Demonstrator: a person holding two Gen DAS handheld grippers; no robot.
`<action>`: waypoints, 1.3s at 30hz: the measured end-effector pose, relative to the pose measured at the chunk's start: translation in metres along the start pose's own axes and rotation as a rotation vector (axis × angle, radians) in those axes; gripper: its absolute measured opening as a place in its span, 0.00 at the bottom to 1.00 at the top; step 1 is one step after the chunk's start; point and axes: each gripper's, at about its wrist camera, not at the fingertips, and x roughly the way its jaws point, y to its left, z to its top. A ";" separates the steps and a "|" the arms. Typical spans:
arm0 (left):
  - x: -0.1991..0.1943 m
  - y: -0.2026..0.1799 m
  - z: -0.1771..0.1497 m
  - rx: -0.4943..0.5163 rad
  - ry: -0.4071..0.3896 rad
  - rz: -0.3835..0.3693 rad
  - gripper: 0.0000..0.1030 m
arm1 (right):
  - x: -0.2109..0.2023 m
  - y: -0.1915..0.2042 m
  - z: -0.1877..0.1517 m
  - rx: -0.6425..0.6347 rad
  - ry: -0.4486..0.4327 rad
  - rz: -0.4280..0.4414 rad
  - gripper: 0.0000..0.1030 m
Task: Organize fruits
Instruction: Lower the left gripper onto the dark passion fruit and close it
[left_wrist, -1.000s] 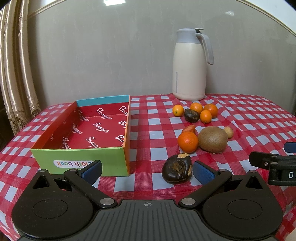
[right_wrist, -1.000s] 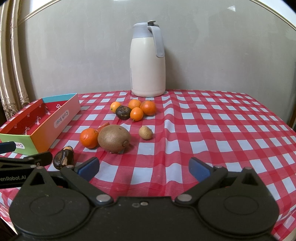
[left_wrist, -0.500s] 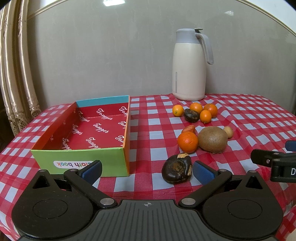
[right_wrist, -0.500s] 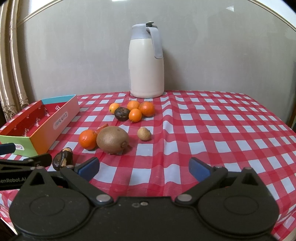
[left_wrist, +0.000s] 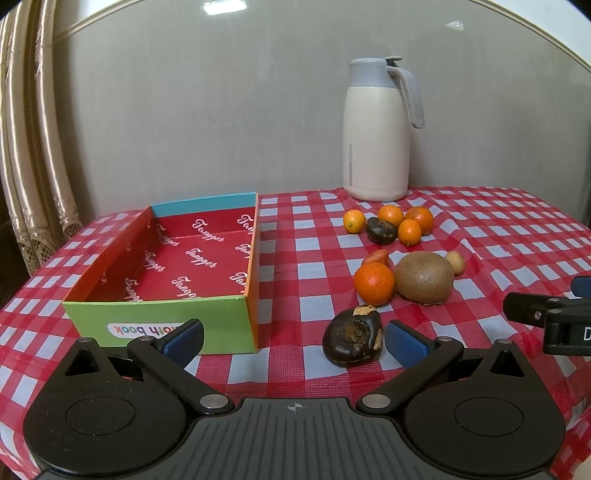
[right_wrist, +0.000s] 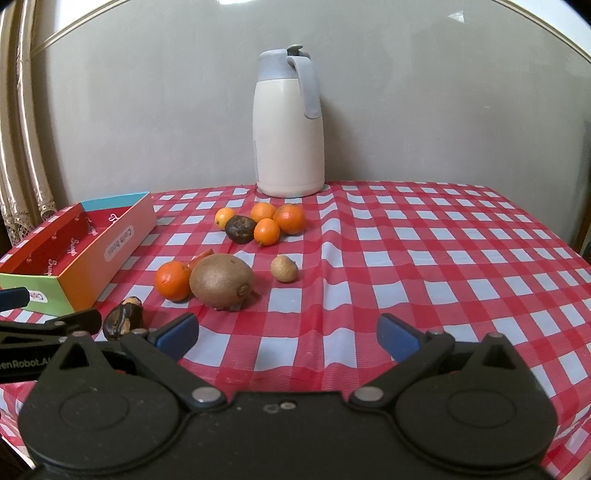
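A colourful cardboard box (left_wrist: 159, 325) with a red printed inside stands open on the left, with nothing in it. Just right of it lies a dark wrinkled fruit (left_wrist: 352, 338), close to the right pad of my open left gripper (left_wrist: 293, 339). Behind it sit an orange (left_wrist: 373, 283), a brown kiwi (left_wrist: 424, 277) and a small tan fruit (left_wrist: 455, 261). Farther back, several small oranges cluster around another dark fruit (left_wrist: 381, 230). My right gripper (right_wrist: 288, 334) stands open over bare cloth, the kiwi (right_wrist: 221, 281) ahead to its left. The box (right_wrist: 79, 251) lies at far left.
A cream thermos jug (left_wrist: 377, 131) with a grey lid and handle stands at the back by the wall. A red-and-white checked cloth (right_wrist: 424, 266) covers the table, with open cloth on the right half. Curtains (left_wrist: 29, 166) hang at the far left.
The right wrist view has shifted a little, so the jug and fruits sit slightly left and higher. The left gripper and all fruits have stayed put.
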 end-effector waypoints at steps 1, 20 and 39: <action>0.000 0.000 0.000 0.001 0.000 -0.002 1.00 | 0.000 0.000 0.000 0.002 -0.001 -0.001 1.00; -0.009 -0.015 -0.001 0.205 -0.056 -0.060 1.00 | -0.014 -0.021 0.005 0.084 -0.046 -0.017 1.00; 0.044 -0.026 0.007 0.223 0.105 -0.223 0.59 | -0.028 -0.042 0.013 0.156 -0.105 -0.011 1.00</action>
